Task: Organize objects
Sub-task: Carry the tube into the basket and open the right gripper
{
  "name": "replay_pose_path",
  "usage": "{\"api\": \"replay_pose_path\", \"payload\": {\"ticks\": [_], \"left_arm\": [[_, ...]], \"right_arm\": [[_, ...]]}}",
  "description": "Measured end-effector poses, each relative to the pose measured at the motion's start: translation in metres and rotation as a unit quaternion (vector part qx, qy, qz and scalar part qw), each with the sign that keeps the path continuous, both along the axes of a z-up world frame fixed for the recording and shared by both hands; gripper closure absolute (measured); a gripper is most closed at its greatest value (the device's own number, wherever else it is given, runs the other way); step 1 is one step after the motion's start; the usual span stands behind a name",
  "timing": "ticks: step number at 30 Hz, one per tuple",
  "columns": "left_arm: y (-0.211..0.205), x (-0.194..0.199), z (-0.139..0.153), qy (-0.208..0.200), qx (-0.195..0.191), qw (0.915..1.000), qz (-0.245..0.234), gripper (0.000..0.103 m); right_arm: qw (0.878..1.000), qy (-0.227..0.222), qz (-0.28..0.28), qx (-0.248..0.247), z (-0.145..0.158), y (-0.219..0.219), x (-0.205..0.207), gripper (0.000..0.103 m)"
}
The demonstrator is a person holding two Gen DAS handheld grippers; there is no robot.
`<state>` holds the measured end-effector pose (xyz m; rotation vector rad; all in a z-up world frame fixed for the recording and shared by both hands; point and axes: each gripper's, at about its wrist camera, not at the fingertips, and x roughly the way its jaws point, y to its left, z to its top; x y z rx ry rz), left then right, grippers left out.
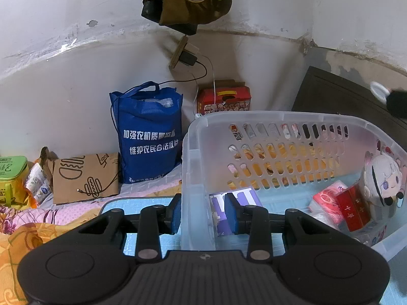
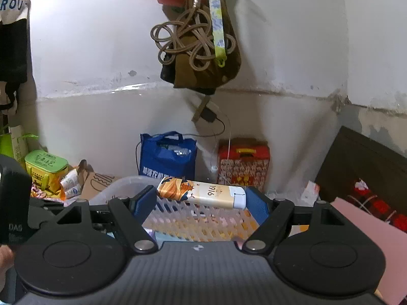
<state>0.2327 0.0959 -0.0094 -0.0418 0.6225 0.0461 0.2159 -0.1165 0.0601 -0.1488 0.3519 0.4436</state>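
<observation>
We log the right hand-held gripper [image 2: 201, 199] clamped on a 1916 box [image 2: 203, 193] held crosswise above the clear basket [image 1: 254, 120], whose left wall sits between the parted pads of our left hand-held gripper [image 1: 206, 214].

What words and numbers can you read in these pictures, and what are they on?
"1916": the cream and orange box, held in the right gripper.
"加强农机质量监督" and "维护农民合法权益": the blue bag, partly creased.
"ROU": white cloth, cut off.
Green tin and red packet: too blurred.
</observation>
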Motion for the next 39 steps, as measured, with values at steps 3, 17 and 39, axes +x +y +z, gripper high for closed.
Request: {"api": "replay_pose_path", "payload": {"ticks": [3, 17, 39], "left_arm": [[-0.001, 0.001, 0.000, 0.001, -0.003, 1.0000, -0.001, 0.064], [0.000, 0.001, 0.002, 0.006, -0.003, 1.0000, 0.002, 0.063], [0.001, 0.001, 0.002, 0.006, -0.005, 1.0000, 0.000, 0.062]], "right_arm": [[1.000, -0.002, 0.003, 0.000, -0.003, 0.003, 0.010, 0.024], [0.999, 0.038, 0.023, -0.018, -0.032, 0.007, 0.030, 0.024], [0.998, -0.017, 0.029, 0.056, -0.032, -0.044, -0.031, 0.000]]}}
